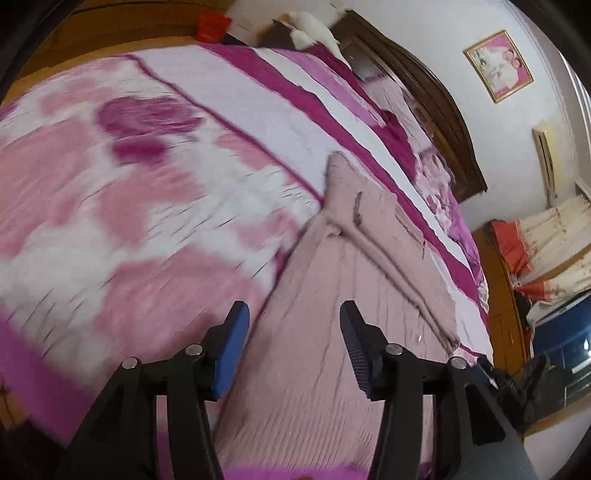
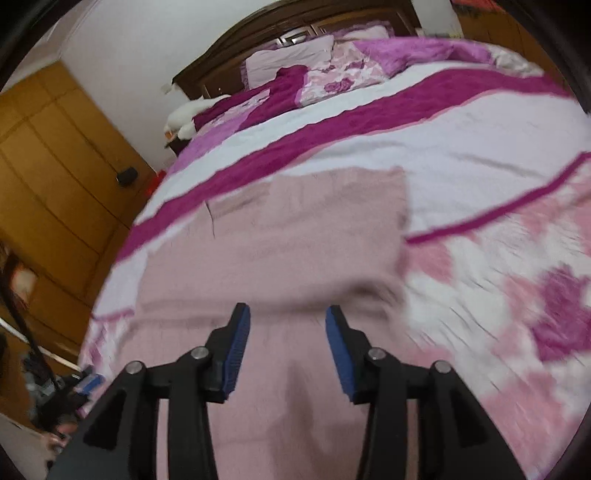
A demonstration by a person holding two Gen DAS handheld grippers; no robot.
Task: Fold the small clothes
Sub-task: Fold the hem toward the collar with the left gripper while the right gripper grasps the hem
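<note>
A dusty-pink knitted garment [image 1: 332,302] lies spread flat on the bed, with one part folded over along a raised ridge. It also shows in the right wrist view [image 2: 280,251], where a folded flap lies across its far half. My left gripper [image 1: 293,317] is open and empty, just above the garment's near part. My right gripper [image 2: 287,321] is open and empty, just above the garment's near edge. Both views are motion-blurred.
The bed has a pink, white and magenta quilt [image 1: 129,184], with pillows [image 2: 291,55] at a dark wooden headboard [image 2: 258,26]. A white plush toy [image 1: 310,29] lies by the headboard. A wooden wardrobe [image 2: 55,166] stands beside the bed. A framed picture [image 1: 498,66] hangs on the wall.
</note>
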